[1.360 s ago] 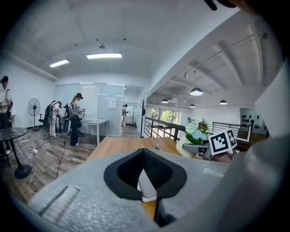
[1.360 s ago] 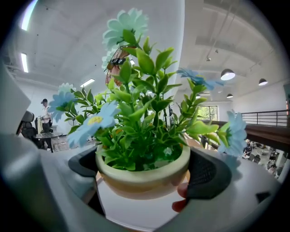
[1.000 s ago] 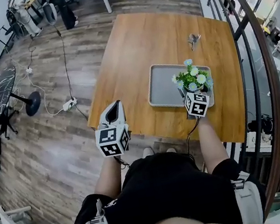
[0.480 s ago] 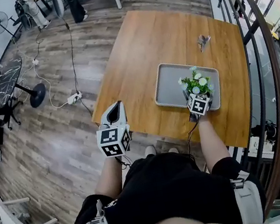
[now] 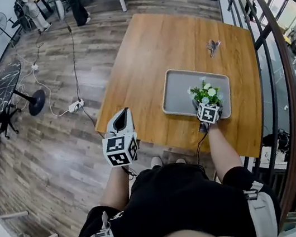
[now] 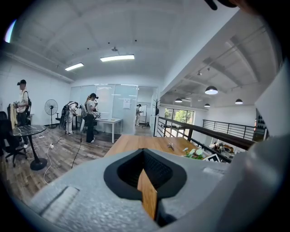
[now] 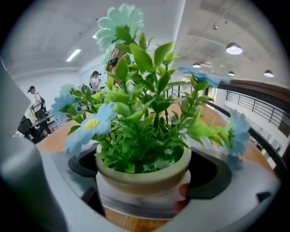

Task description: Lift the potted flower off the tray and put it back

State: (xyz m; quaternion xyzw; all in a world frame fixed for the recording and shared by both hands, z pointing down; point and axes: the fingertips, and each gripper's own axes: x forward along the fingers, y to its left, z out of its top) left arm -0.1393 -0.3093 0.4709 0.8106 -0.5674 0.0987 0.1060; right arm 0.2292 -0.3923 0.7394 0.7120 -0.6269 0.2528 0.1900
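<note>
- Grip: your right gripper (image 5: pixel 206 105) has its jaws closed onto the small cream round pot of the potted flower (image 7: pixel 142 174), a plant with green leaves and pale blue and white blooms. The pot sits upright, pinched on both sides.
- Place: the plant is over the near right corner of the flat grey rectangular tray (image 5: pixel 180 89) on the light wooden table (image 5: pixel 147 47). No view settles whether its base rests on the tray or hangs just above it.
- Spare hand: your left gripper (image 5: pixel 120 114) has its jaws together on nothing. It is off the table's near left edge, well apart from the tray.
- Step: I judge the pot is mid-handling, under your control.
- Next: keep it level and seat the base inside the rim. Only then spread the jaws and draw straight back, clear of the leaves.
</note>
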